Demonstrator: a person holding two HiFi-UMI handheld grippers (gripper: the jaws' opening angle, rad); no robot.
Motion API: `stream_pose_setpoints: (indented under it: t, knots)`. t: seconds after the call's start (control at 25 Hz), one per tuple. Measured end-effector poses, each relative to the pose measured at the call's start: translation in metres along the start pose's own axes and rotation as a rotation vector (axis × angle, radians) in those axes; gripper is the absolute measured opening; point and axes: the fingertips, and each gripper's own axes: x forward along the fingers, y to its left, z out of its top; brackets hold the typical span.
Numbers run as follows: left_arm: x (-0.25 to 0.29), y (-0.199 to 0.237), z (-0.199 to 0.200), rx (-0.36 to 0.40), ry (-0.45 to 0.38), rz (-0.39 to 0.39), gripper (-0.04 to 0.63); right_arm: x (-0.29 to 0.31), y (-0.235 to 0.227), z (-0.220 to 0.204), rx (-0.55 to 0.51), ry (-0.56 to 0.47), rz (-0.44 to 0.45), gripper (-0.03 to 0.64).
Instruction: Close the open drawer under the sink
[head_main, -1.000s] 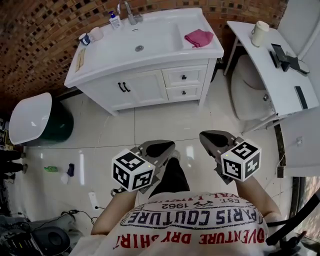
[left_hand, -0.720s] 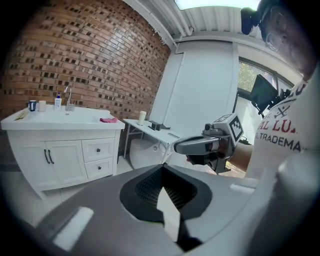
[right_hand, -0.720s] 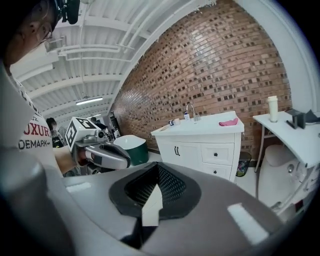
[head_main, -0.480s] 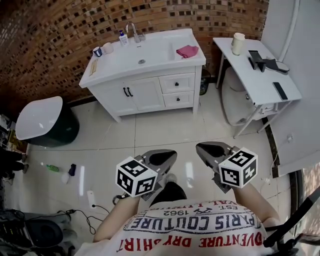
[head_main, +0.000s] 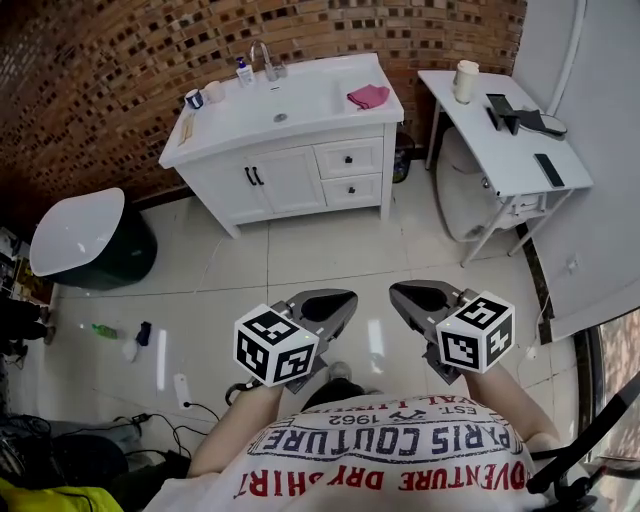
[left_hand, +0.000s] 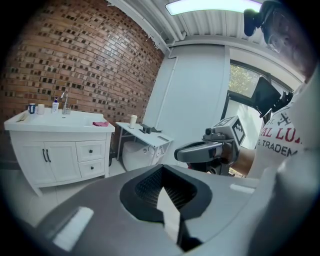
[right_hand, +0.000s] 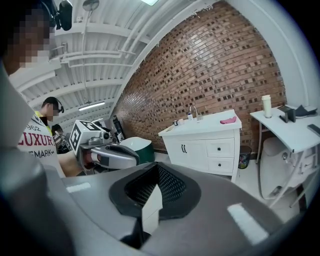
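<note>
We hold our left gripper (head_main: 338, 299) and right gripper (head_main: 403, 292) well apart from the white wooden sink cabinet (head_main: 290, 180), both jaws pressed together, empty; the cabinet's two small drawers (head_main: 349, 158) sit flush.

Brick wall (head_main: 90, 60) seen behind, glossy tiled floor (head_main: 300, 255) below. Pink cloth (head_main: 368, 96) laid flat, well apart from soap bottle (head_main: 243, 71) and two cups (head_main: 194, 99). White side table (head_main: 470, 125) placed at right; tall cup (head_main: 465, 81), black device (head_main: 515, 112) and dark flat object (head_main: 548, 169) set on it. White-lidded green tub (head_main: 75, 235) seen left. Green bottle (head_main: 103, 330) and power strip (head_main: 184, 391) left on the floor.
</note>
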Motion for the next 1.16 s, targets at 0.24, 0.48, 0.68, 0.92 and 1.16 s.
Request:
stream_pose_setpoints:
  t: [0.24, 0.48, 0.68, 0.92, 1.16]
  knots:
    - [-0.008, -0.006, -0.003, 0.011, -0.004, 0.000, -0.006, -0.001, 0.013, -0.010, 0.015, 0.018, 0.024, 0.008]
    - [-0.011, -0.013, -0.005, 0.012, -0.001, -0.009, -0.006, -0.004, 0.022, -0.014, 0.009, 0.033, 0.025, 0.008]
    - [-0.012, -0.019, -0.006, 0.019, 0.000, -0.015, -0.006, -0.008, 0.025, -0.017, 0.008, 0.036, 0.024, 0.008]
    - [-0.013, -0.021, -0.006, 0.020, -0.004, -0.015, -0.006, -0.010, 0.027, -0.016, 0.002, 0.037, 0.025, 0.008]
    - [-0.016, -0.024, -0.009, 0.018, 0.000, -0.019, -0.006, -0.010, 0.032, -0.018, 0.006, 0.039, 0.022, 0.006]
